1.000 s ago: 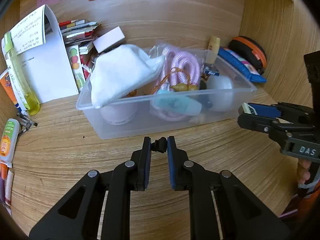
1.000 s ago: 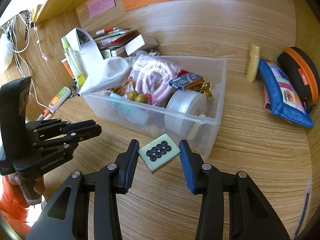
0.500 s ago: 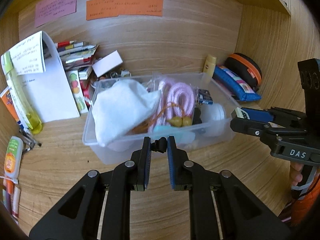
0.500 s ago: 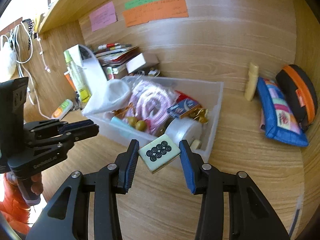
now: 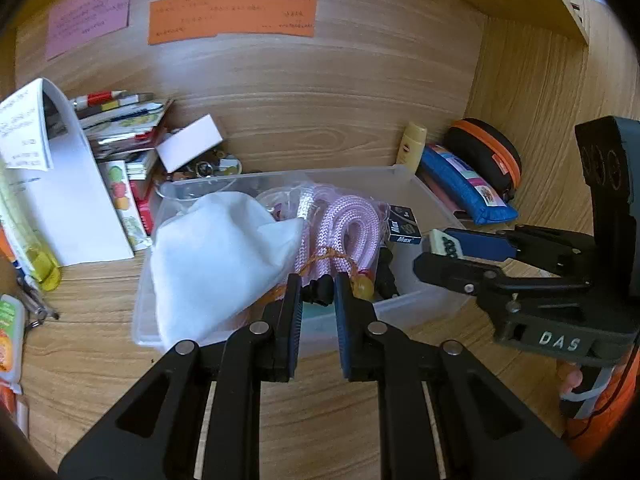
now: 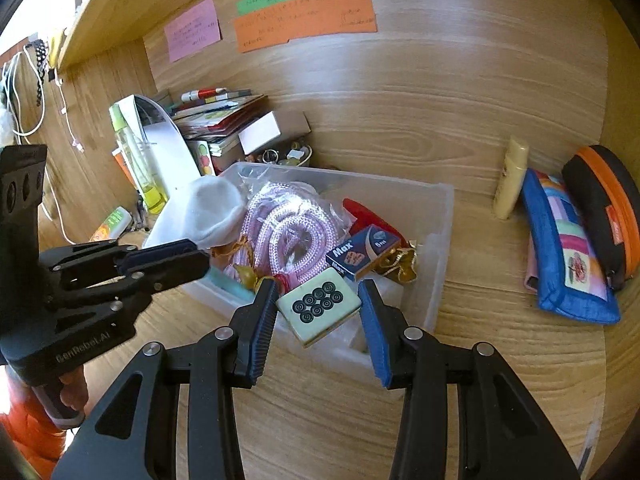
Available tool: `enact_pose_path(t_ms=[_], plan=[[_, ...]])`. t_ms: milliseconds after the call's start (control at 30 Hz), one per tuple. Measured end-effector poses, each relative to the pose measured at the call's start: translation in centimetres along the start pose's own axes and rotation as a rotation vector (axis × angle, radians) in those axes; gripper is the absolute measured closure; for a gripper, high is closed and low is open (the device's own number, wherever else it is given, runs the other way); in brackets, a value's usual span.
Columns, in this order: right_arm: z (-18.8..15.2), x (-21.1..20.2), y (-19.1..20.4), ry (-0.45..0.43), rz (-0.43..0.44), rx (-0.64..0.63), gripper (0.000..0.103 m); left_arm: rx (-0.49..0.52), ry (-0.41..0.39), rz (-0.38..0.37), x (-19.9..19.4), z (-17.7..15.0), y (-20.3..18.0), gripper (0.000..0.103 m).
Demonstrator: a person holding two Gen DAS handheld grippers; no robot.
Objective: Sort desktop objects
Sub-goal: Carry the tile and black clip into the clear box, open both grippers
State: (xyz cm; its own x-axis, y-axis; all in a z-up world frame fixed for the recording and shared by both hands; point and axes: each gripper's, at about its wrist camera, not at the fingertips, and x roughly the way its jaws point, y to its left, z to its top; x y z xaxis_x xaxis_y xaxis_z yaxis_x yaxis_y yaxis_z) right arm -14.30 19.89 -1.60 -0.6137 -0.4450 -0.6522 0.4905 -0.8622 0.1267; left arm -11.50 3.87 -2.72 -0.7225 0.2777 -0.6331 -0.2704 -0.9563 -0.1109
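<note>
Mahjong tile (image 6: 318,309) sat pinched between the right gripper (image 6: 319,312) fingers, held above the near wall of the clear bin (image 6: 438,248). Left gripper (image 5: 316,300) fingers pinched a small black knob (image 5: 319,290) over that bin.

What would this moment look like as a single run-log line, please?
left gripper: shut on small black piece | right gripper: shut on mahjong tile | both by clear bin
</note>
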Motion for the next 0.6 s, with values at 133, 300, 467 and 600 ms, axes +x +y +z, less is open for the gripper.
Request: enact_pose_path(t_ms=[133,300,467,600], plan=[[0.2,0.9,0.4,0.013,-0.009,-0.02,0.065,-0.012,0.025,-0.007,1.2,0.2,0.6,0.088],[0.4,1.7,0.7,0.022,-0.019,-0.034,0.065,-0.028,0.033,-0.022,1.7,0.1,1.2,0.088],[0.6,2.2,1.1,0.019,-0.05,-0.062,0.065,-0.014,0.038,-0.014,1.9,0.2,1.2,0.087],[0.6,2.2,1.5,0.023,-0.059,-0.078,0.063,-0.019,0.037,-0.019,1.7,0.1,1.3,0.073]])
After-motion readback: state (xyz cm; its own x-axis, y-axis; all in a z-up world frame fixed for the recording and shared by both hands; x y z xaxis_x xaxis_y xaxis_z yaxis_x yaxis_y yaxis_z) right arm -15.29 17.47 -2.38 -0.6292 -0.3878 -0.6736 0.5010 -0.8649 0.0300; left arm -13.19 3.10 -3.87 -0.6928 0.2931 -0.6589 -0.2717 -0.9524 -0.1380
